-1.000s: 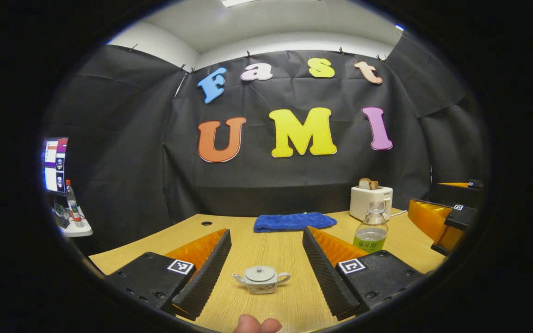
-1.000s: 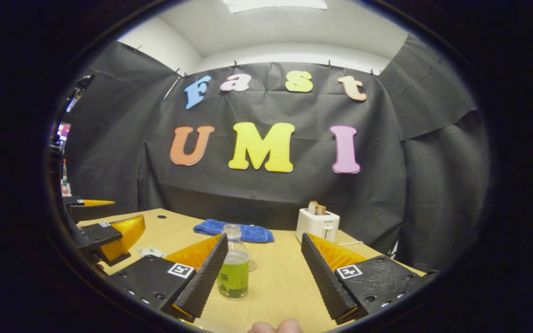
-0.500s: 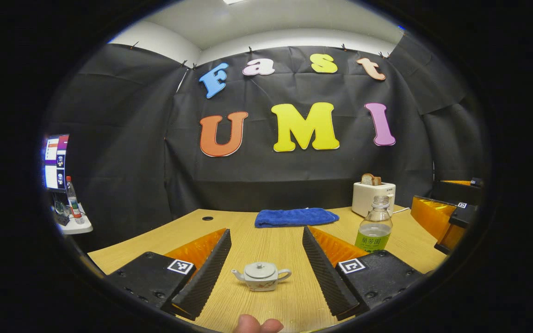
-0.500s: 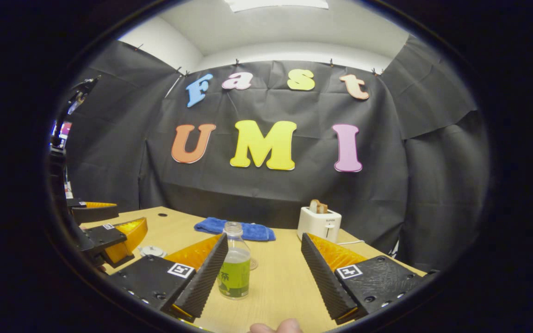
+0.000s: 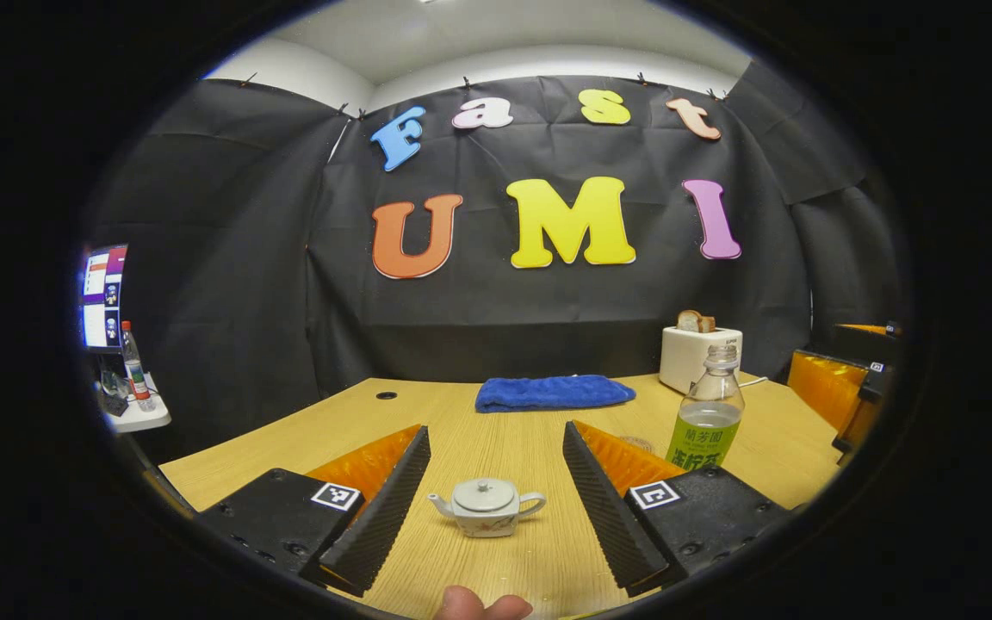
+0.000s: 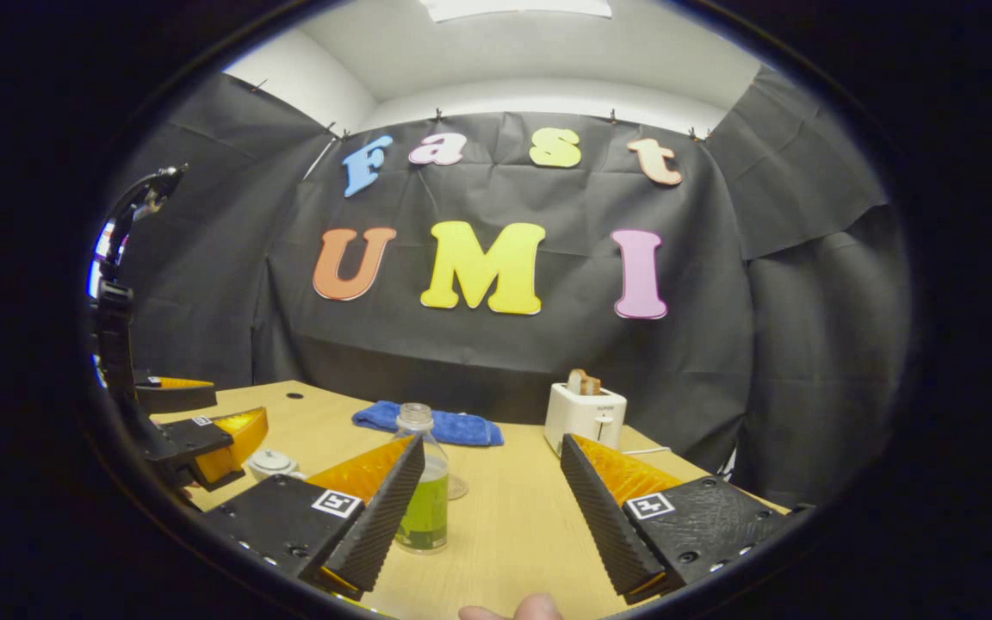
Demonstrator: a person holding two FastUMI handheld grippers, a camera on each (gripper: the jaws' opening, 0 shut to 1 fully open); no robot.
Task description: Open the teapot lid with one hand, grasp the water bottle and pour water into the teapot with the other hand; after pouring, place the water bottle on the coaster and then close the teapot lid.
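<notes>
Left claw (image 5: 489, 508): jaws spread wide, gripping nothing, held low over the tabletop (image 5: 496, 430).
Teapot (image 5: 485, 508): straight ahead between the left claw's fingers, lid (image 5: 484, 495) on, spout to the claw's left, handle to its right; compared with a second ago it sits slightly lower and more squarely in the gap, so the claw has closed in a little.
Right claw (image 6: 489, 508): jaws wide apart, empty, also low over the tabletop.
Water bottle (image 6: 424, 486): upright and uncapped, just ahead, partly behind the right claw's left finger; a second ago it stood a bit more inside the gap, so the claw has swung slightly to the right of it.
Coaster (image 6: 456, 487): a small round disc just beyond the bottle, bare.
Farther off: blue cloth (image 5: 554, 392) and a toaster (image 6: 584, 417) near the tabletop's back edge, well beyond both claws.
Other claw: the left one shows far to the right claw's left, beside the teapot.
Meaning for the task: only approach so far; lid unopened, bottle ungrasped. The left claw looks nearly lined up for the lid knob; the right likely needs recentring on the bottle.
</notes>
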